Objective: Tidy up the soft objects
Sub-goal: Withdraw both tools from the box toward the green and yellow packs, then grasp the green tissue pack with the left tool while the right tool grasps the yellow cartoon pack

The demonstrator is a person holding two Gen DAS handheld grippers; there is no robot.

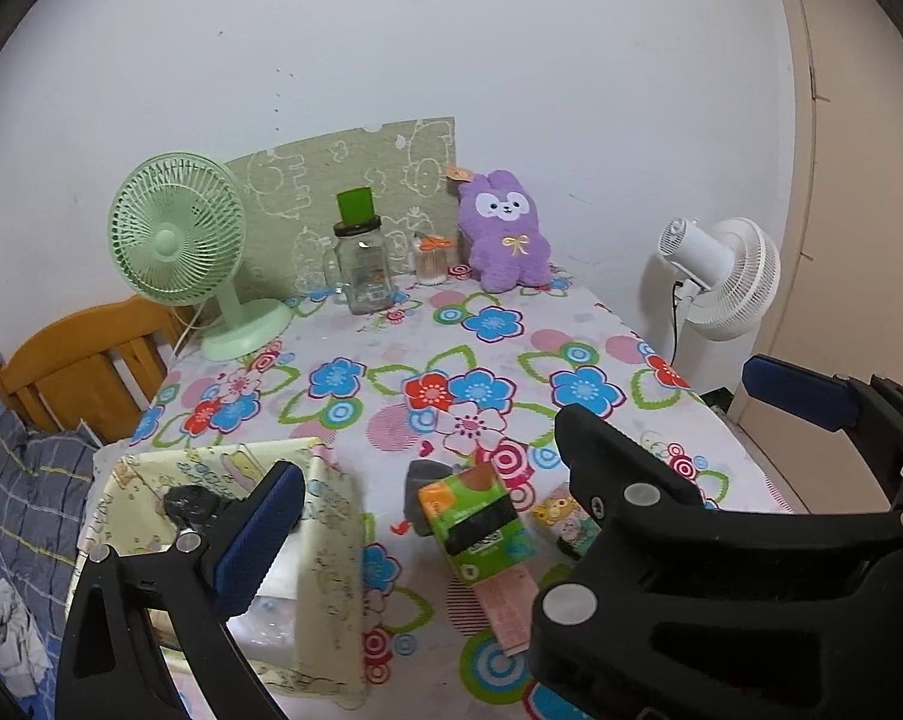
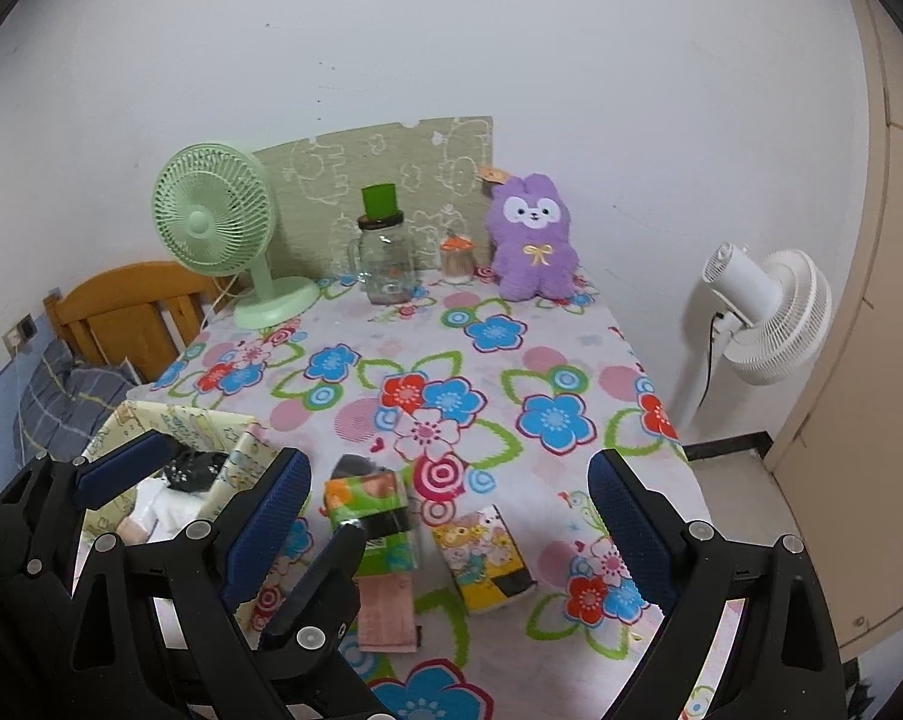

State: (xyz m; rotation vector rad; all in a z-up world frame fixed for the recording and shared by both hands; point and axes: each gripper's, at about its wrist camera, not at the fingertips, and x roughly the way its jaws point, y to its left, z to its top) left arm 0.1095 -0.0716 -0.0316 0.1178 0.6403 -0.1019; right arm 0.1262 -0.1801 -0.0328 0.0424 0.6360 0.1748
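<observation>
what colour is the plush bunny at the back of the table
Purple, with a white face and a small yellow bow on its chest: the plush bunny shows best in the right wrist view.

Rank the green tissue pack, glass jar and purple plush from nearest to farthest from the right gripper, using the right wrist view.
1. green tissue pack: near table edge, just left of the open right gripper.
2. glass jar: far end, left of centre, beside the green fan.
3. purple plush: far end, against the wall, slightly behind the jar.
</observation>
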